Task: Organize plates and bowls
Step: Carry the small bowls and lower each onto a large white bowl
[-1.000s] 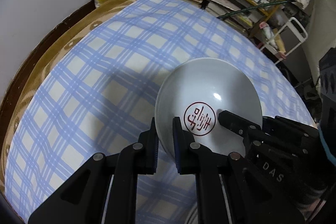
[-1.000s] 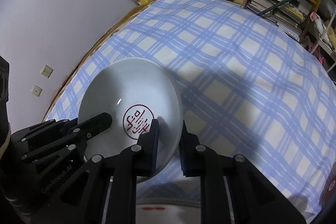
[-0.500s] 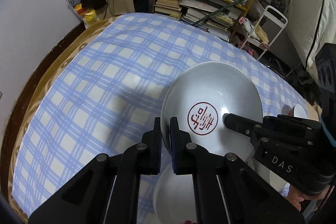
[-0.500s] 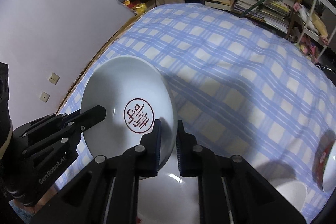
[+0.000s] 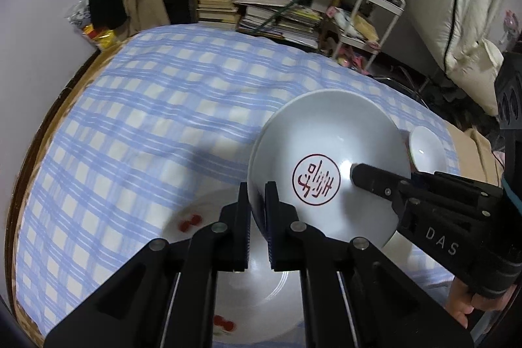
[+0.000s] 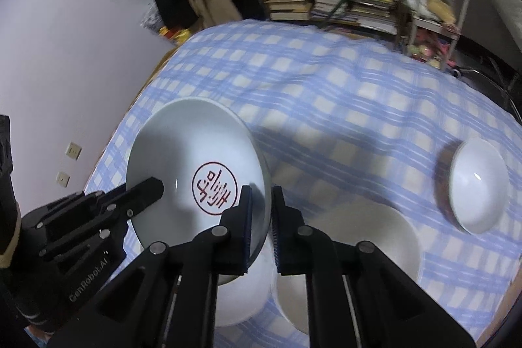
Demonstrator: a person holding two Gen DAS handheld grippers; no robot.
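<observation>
Both claws, left and right, were clamped on opposite rims of the red-stamped white bowl, held above a cherry-print plate.

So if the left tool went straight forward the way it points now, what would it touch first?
The left tool is already clamped on the rim of the bowl with the red seal, so forward it only pushes that rim. Beyond lies the checked cloth, probably; depth is unclear.

Glossy ceramic bowl; checked cloth
</observation>
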